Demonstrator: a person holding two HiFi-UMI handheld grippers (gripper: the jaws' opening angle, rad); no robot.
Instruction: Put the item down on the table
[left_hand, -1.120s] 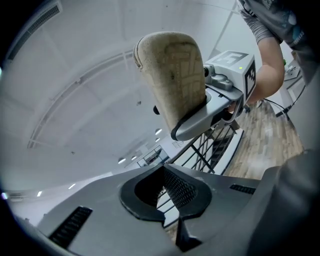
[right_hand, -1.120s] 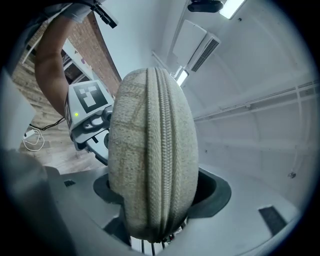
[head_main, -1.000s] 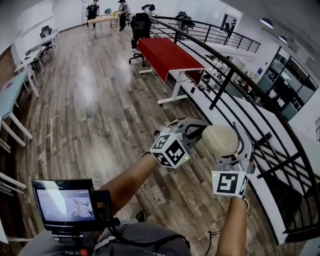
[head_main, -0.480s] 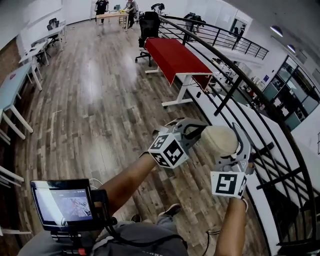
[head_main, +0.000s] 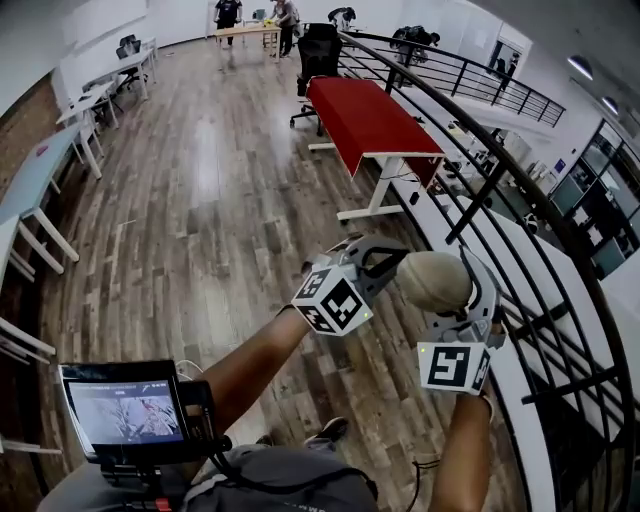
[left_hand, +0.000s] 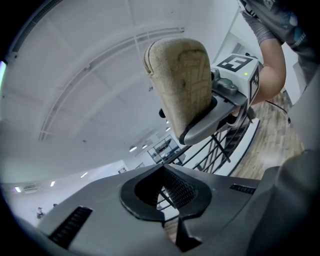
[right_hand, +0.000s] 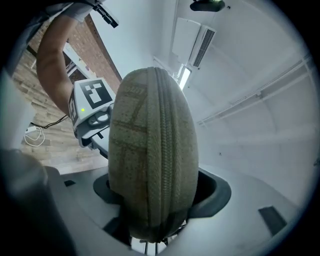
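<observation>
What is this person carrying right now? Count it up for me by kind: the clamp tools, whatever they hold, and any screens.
Grey handheld grippers: 2, the left gripper and the right gripper
Beige oval zippered fabric case, in the right gripper: 1
Small black-framed screen: 1
Total: 4

I've got plank wood floor (head_main: 200, 230) running beneath the left claw (head_main: 385, 262) and the right claw (head_main: 450, 290) and spreading out all round them. Well ahead of the left claw stands a desk with a red top (head_main: 370, 115), its white legs planted on the planks. Past its far end I can see a black office chair (head_main: 318, 50). Far out to the left of the left claw, pale desks (head_main: 45, 165) line the floor's edge. Another desk (head_main: 245, 32) stands at the room's far end. Back behind the claws, a shoe (head_main: 327, 431) rests on the floor.
</observation>
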